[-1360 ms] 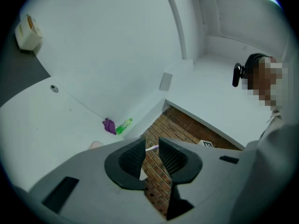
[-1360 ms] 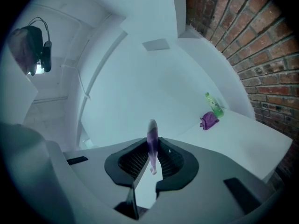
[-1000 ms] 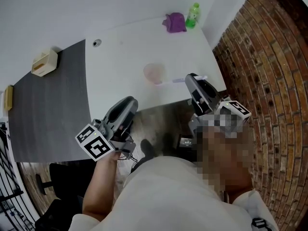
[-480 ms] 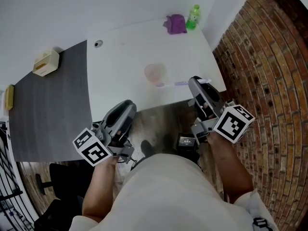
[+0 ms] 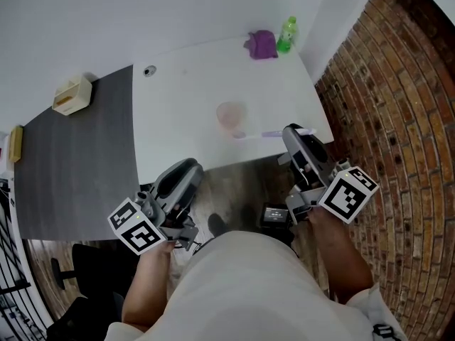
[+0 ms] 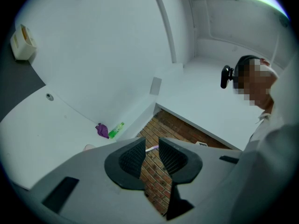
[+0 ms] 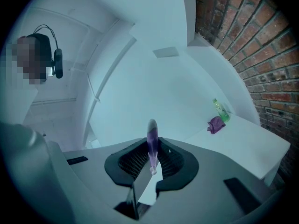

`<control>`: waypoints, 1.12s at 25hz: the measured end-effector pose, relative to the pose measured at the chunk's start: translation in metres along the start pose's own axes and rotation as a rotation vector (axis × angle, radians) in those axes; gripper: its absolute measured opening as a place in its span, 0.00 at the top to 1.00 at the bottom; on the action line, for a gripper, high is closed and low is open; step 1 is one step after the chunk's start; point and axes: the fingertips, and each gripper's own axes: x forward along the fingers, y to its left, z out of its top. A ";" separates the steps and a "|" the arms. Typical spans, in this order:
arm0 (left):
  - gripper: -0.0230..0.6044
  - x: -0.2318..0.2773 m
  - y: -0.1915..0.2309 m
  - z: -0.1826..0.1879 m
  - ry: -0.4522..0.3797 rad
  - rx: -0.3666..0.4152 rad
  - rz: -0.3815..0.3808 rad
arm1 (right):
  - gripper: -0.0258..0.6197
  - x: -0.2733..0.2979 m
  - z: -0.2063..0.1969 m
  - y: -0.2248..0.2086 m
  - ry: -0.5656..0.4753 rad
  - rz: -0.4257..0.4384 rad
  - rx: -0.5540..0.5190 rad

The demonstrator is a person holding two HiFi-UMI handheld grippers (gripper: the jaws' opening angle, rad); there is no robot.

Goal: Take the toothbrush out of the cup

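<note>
Pink cup (image 5: 230,114), purple toothbrush (image 7: 152,141), green bottle (image 5: 286,34), purple cloth (image 5: 261,45), white table (image 5: 185,98), red brick wall (image 5: 398,105)

From the head I look steeply down on the white table (image 5: 185,98), with the left gripper (image 5: 189,165) and right gripper (image 5: 291,130) near its front edge. Each gripper view sits close behind its own jaws, facing across the table. All three views share the purple cloth (image 5: 261,45) and green bottle (image 5: 286,33).

White table (image 5: 181,91) bears pink cup (image 5: 231,114); purple cloth (image 5: 261,45); green bottle (image 5: 286,34).
</note>
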 end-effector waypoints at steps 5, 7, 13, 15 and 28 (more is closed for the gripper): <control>0.83 -0.006 -0.007 0.001 -0.003 -0.001 -0.007 | 0.86 -0.006 0.001 0.008 -0.003 0.004 -0.006; 0.83 -0.008 -0.010 0.003 -0.004 -0.002 -0.009 | 0.86 -0.009 0.001 0.009 -0.005 0.001 -0.004; 0.83 -0.011 -0.016 0.003 -0.002 -0.005 -0.018 | 0.86 -0.014 0.006 0.015 -0.023 0.001 -0.011; 0.83 -0.011 -0.018 0.003 0.001 -0.009 -0.023 | 0.86 -0.016 0.008 0.019 -0.029 0.005 -0.023; 0.83 -0.013 -0.031 -0.002 0.003 -0.014 -0.038 | 0.86 -0.031 0.011 0.039 -0.046 0.061 -0.049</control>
